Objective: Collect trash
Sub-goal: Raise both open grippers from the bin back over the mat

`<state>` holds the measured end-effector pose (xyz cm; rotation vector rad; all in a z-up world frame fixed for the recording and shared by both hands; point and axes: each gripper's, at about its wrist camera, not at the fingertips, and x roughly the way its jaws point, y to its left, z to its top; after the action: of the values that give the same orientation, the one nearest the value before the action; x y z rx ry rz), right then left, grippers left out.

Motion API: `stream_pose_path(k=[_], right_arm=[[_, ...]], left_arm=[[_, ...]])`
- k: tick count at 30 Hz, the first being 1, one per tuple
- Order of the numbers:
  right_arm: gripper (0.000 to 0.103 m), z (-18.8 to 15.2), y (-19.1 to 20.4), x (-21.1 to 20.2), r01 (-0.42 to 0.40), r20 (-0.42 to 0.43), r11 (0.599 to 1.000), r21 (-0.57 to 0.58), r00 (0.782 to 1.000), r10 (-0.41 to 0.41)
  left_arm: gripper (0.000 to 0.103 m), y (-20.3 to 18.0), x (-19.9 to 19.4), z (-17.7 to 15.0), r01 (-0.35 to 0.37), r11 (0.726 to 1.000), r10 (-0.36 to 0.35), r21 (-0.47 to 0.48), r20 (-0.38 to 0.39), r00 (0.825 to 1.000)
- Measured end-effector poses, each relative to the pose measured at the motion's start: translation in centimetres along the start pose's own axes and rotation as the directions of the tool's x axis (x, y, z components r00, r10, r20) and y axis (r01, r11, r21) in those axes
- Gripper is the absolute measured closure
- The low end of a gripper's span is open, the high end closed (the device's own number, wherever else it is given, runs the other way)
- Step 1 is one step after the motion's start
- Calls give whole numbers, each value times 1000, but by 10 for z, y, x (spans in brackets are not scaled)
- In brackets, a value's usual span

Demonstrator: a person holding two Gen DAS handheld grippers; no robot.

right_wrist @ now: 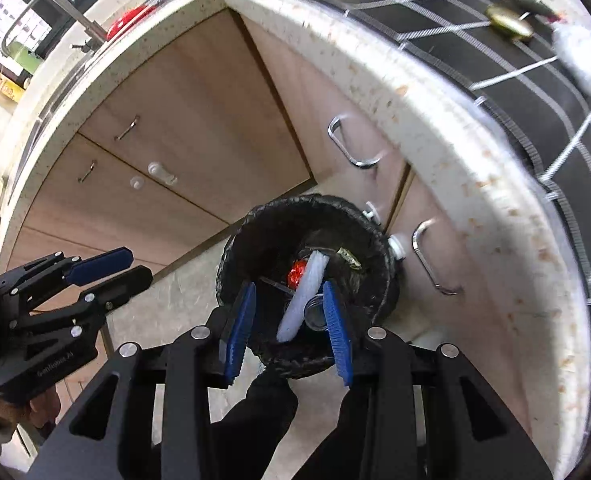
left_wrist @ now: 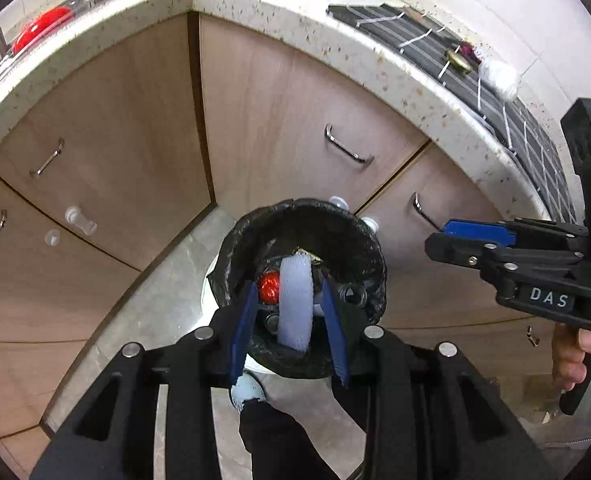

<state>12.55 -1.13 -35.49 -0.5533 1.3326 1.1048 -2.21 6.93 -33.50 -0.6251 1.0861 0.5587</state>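
Note:
A small bin lined with a black bag (left_wrist: 255,232) (right_wrist: 251,224) stands on the floor against the cabinets. Inside lie a white foam strip (left_wrist: 295,300) (right_wrist: 307,292), a red foil ball (left_wrist: 269,288) (right_wrist: 297,274) and a clear cup (right_wrist: 315,312). My left gripper (left_wrist: 291,292) hovers above the bin, open and empty. My right gripper (right_wrist: 291,300) also hovers above it, open and empty; it shows in the left wrist view (left_wrist: 451,240). On the counter's black mat (left_wrist: 415,32) (right_wrist: 495,80) lie a gold cap (left_wrist: 459,62) (right_wrist: 509,24) and a white crumpled wad (left_wrist: 499,76) (right_wrist: 583,60).
Speckled stone countertop (left_wrist: 255,12) wraps around a corner above wooden cabinets with metal handles (left_wrist: 347,148). A sink with a red object (left_wrist: 39,28) and a tap (right_wrist: 55,4) is at the left. The person's leg and shoe (left_wrist: 247,392) are below the bin.

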Motion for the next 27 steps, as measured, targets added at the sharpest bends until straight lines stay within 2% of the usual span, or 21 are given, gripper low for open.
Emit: stream_pose_path(k=[8,13,23,25,27], right_arm=[[70,1,-9,-38,31,57,999,19,998,-32],[70,4,-25,-64,53,114,996,76,992,-61],[70,23,-58,-100,88,183,988,128,977,-111],[70,28,-61,-105,97,196,987,125,973,-121],[70,33,-68,-111,105,208,986,126,970,-130]], left_arm=[[70,-8,-20,19,23,999,-25,36,52,998],[70,-18,-31,38,37,997,-43,71,86,995],[69,-59,-37,77,66,985,-87,160,123,989],[54,-64,-37,86,64,985,-85,161,128,988],[51,-68,-37,96,64,985,-88,157,151,985]])
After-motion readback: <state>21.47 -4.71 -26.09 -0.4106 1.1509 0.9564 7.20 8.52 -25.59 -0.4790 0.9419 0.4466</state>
